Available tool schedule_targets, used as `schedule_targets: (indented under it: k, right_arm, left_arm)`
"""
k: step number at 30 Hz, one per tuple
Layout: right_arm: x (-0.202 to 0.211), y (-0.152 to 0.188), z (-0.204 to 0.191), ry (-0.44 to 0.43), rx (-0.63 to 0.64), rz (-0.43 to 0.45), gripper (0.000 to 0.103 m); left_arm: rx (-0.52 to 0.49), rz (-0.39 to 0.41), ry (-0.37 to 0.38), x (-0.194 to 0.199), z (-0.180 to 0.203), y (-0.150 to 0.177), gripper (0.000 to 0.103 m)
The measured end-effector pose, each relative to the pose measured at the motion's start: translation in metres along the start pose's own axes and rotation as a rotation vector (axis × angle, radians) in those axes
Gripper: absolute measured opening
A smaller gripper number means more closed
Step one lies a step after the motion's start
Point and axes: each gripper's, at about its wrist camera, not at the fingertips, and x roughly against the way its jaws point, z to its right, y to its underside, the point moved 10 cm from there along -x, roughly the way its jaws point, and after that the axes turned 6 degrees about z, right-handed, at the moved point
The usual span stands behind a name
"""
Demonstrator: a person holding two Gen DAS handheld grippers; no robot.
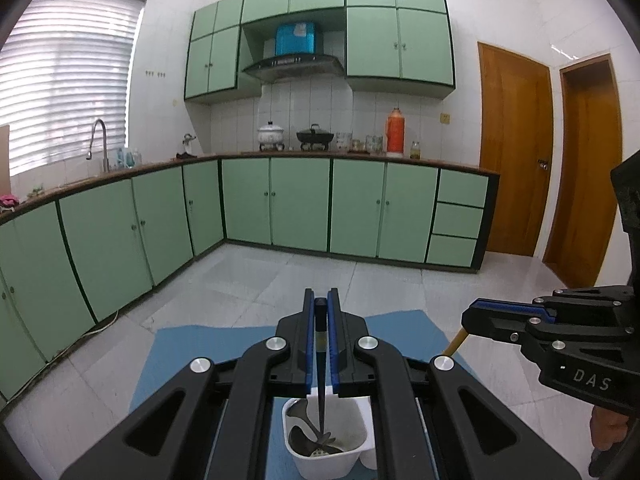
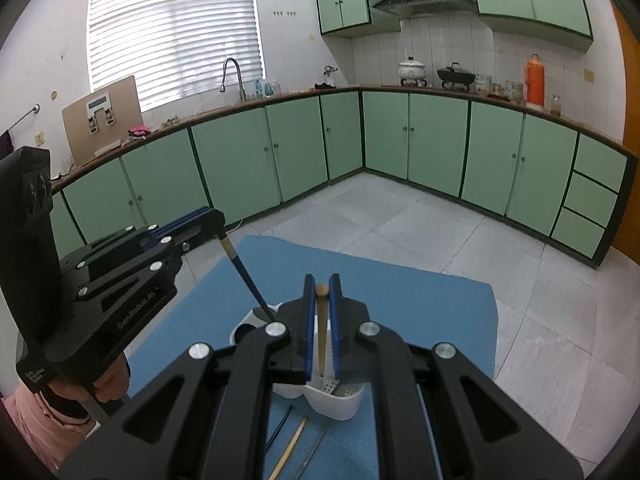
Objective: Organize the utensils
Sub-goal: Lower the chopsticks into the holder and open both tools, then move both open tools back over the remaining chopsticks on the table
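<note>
My left gripper is shut on the top of a dark-handled utensil that hangs down into a white utensil holder, where metal spoon and fork heads lie. The same utensil shows in the right wrist view, held by the left gripper and slanting into the holder. My right gripper is shut on a wooden-handled utensil that points down over the holder. The right gripper also shows in the left wrist view, with the wooden handle below it.
The holder stands on a blue mat on a tiled floor. Loose chopstick-like sticks lie on the mat in front of the holder. Green kitchen cabinets line the walls, with wooden doors at the right.
</note>
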Motion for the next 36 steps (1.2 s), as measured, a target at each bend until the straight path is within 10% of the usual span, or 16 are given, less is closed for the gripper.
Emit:
schedule_targets:
  k: [18,36]
  right_arm:
    - [-0.016,0.019,0.022,0.035,-0.079,-0.013,0.009]
    - [0.025,0.022,0.045,0.090,-0.112,0.094,0.041]
  left_arm:
    - [0.025,-0.042,-0.027,-0.011,-0.020,0.022,0.009]
    - [0.051,0.021,-0.058,0.022,-0.038,0.017,0.063]
